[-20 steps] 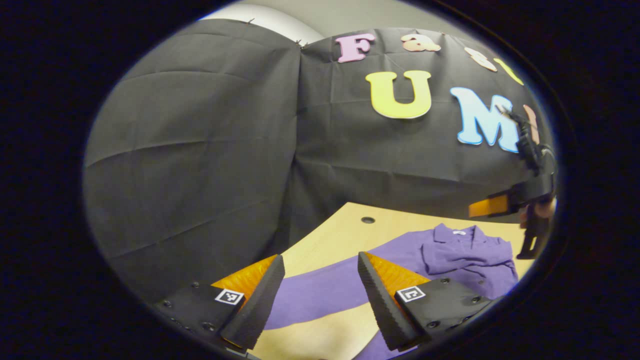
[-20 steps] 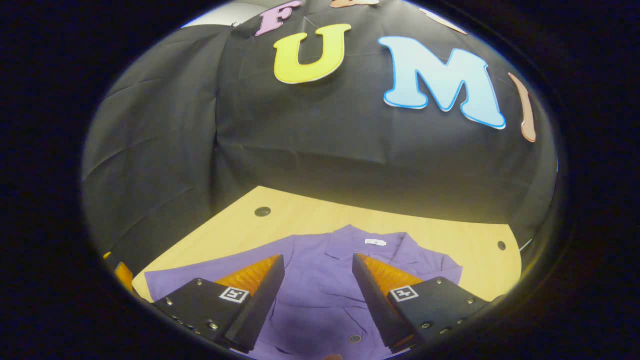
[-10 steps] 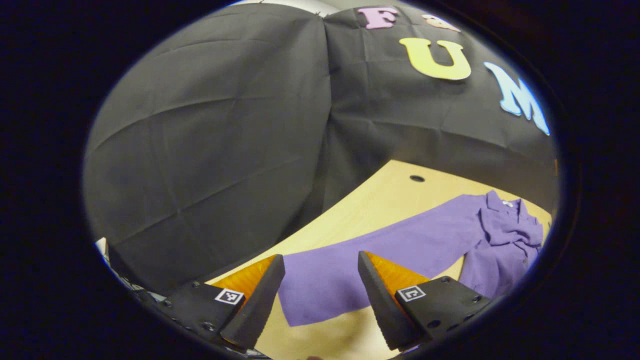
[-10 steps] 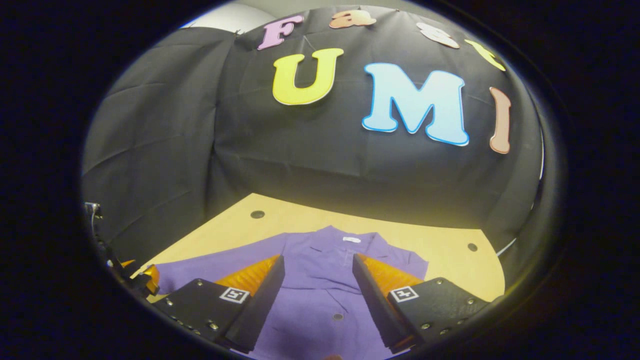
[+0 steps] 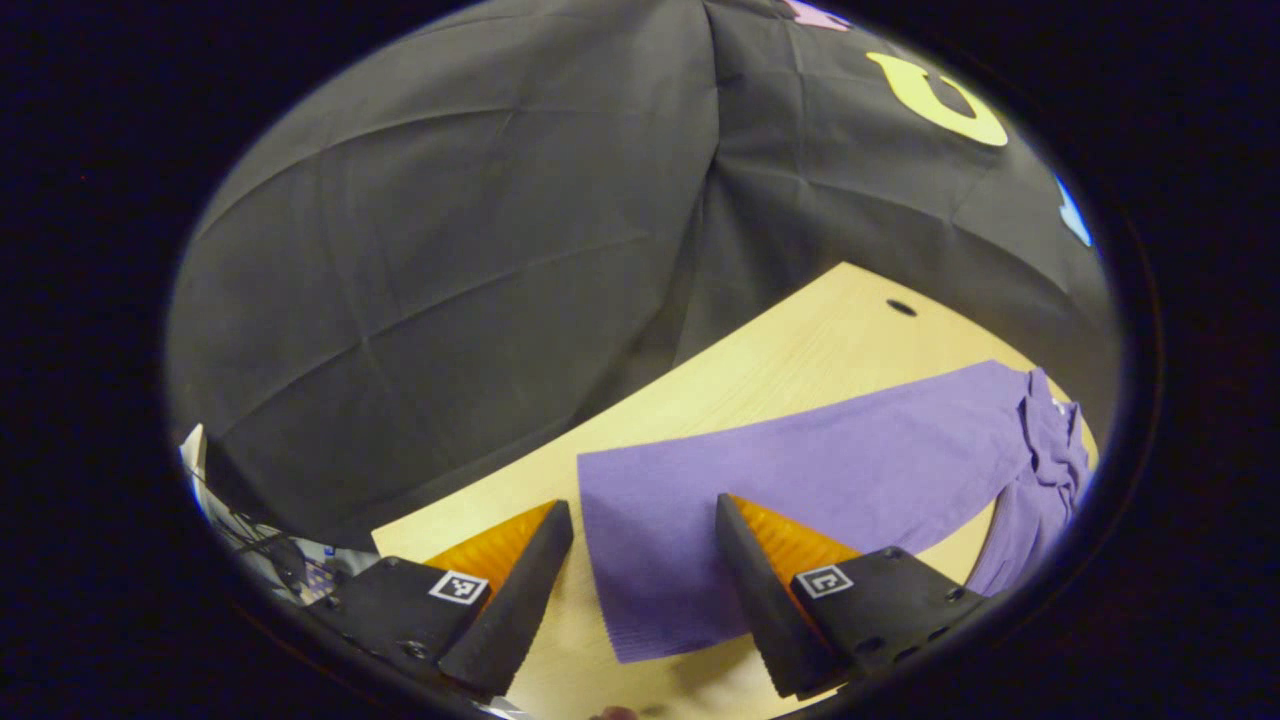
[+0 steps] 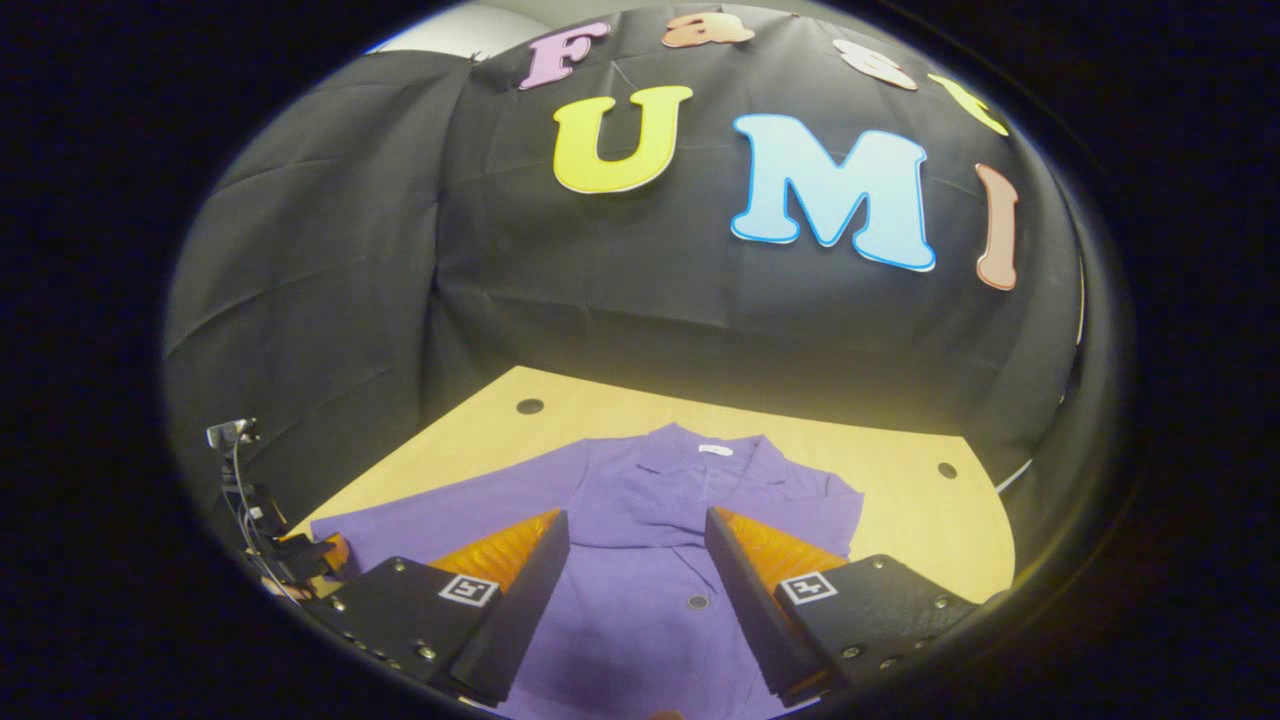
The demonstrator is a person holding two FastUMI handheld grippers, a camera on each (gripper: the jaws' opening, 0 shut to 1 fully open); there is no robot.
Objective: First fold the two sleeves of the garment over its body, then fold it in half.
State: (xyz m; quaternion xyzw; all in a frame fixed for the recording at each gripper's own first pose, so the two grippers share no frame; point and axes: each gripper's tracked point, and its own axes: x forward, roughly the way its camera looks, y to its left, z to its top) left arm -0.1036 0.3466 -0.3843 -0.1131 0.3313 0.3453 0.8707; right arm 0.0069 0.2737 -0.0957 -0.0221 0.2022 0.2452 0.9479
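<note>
Purple fabric of a collared, buttoned shirt (image 6: 650, 560) lies spread flat on the light wooden surface (image 6: 900, 500), collar toward the black cloth wall (image 6: 600, 300). In the left gripper view your left hand-held gripper (image 5: 640, 590) hangs over the end of one long sleeve (image 5: 800, 480), which stretches straight out across the surface away from the shirt's body; its fingers stand spread apart, one over bare wood just beside the cuff (image 5: 650, 590) and the other over the sleeve, gripping nothing. Whether the tips touch the cloth you cannot tell from this angle. In the right gripper view your right hand-held gripper (image 6: 635, 600) hovers over the shirt's front, released as well, its fingers parted either side of the button placket with a button (image 6: 697, 602) showing between them. That view also shows the left hand-held gripper (image 6: 300, 555) far off at the sleeve's end. Two small round holes (image 6: 530, 406) sit in the surface near the back corners.
</note>
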